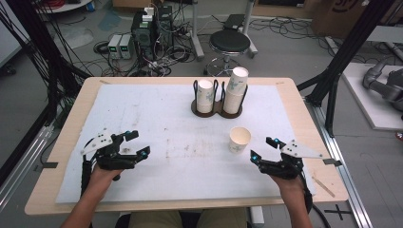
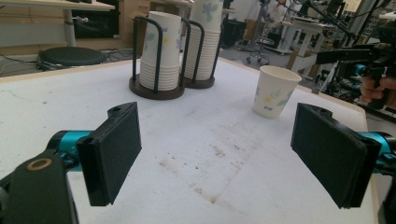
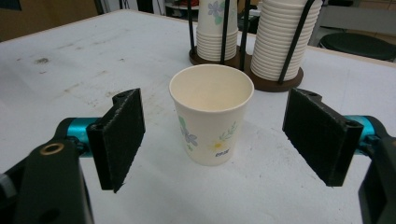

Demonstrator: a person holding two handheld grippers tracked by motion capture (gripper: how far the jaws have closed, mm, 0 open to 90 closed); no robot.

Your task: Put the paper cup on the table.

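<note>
A single paper cup (image 1: 239, 139) (image 3: 211, 114) (image 2: 275, 91) with a flower print stands upright and empty on the white mat, right of centre. Behind it a dark two-post holder (image 1: 217, 108) carries two stacks of paper cups (image 1: 205, 96) (image 1: 235, 90) (image 2: 161, 51) (image 3: 280, 37). My right gripper (image 1: 263, 148) (image 3: 215, 140) is open just in front of the single cup, jaws wide on either side and not touching it. At the mat's left, my left gripper (image 1: 138, 143) (image 2: 217, 154) is open and empty, pointed toward the holder.
The white mat (image 1: 166, 147) covers most of the wooden table (image 1: 76, 109). A black stool (image 1: 229, 43), computer boxes (image 1: 152, 28) and cables sit on the floor beyond the far edge. Black frame posts (image 1: 349, 47) stand at the right.
</note>
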